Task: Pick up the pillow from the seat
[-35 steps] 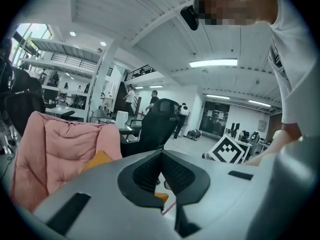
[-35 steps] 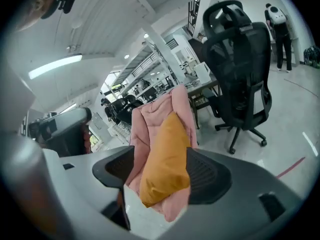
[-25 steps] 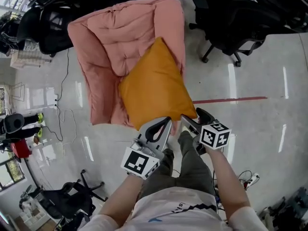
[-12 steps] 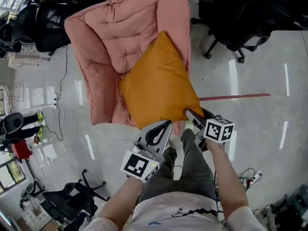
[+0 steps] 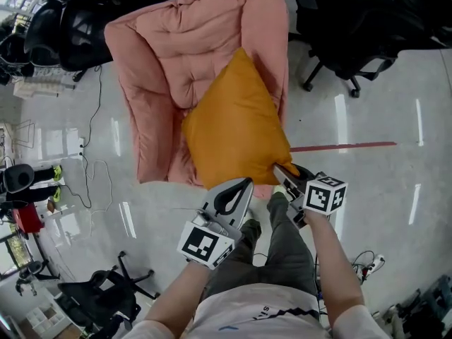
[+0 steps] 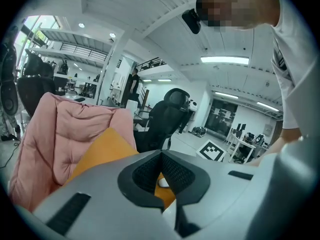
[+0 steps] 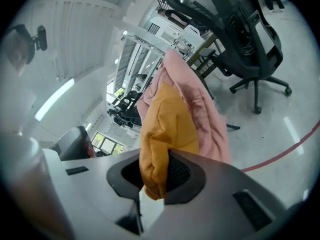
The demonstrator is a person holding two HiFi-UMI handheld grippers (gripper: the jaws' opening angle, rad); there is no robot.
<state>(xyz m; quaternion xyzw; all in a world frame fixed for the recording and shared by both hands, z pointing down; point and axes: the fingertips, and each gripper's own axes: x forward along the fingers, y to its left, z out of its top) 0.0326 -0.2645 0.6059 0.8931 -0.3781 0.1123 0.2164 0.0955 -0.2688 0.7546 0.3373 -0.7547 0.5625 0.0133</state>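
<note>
Head view
Pillow (image 5: 236,129): orange, lying corner-up across the pink padded seat (image 5: 169,48), lower edge hanging past the seat's front.
Right gripper (image 5: 281,169): at the pillow's lower right corner, tips on the fabric.
Left gripper (image 5: 244,183): just beside the pillow's lower edge, tips pointing at it.
Office chair (image 5: 360,20): black, to the right of the seat and apart from it.
Red line (image 5: 346,147): on the glossy floor (image 5: 381,104), running right from behind the pillow.

Left gripper view
Left gripper (image 6: 160,154): jaws brought together at the tips, nothing pinched between them; orange fabric visible only through the hole behind.
Pillow (image 6: 102,146): ahead and to the left, leaning on the seat (image 6: 60,129).
Office chair (image 6: 167,116): black, beyond the seat.

Right gripper view
Right gripper (image 7: 155,184): jaws clamped tight on a bunched corner of the pillow (image 7: 162,129), fabric folded between the ribbed pads.
Seat (image 7: 200,109): pink, directly behind the pillow and touching it.
Office chair (image 7: 240,29): black, upper right, on the floor.
Red line (image 7: 285,151): lower right.
</note>
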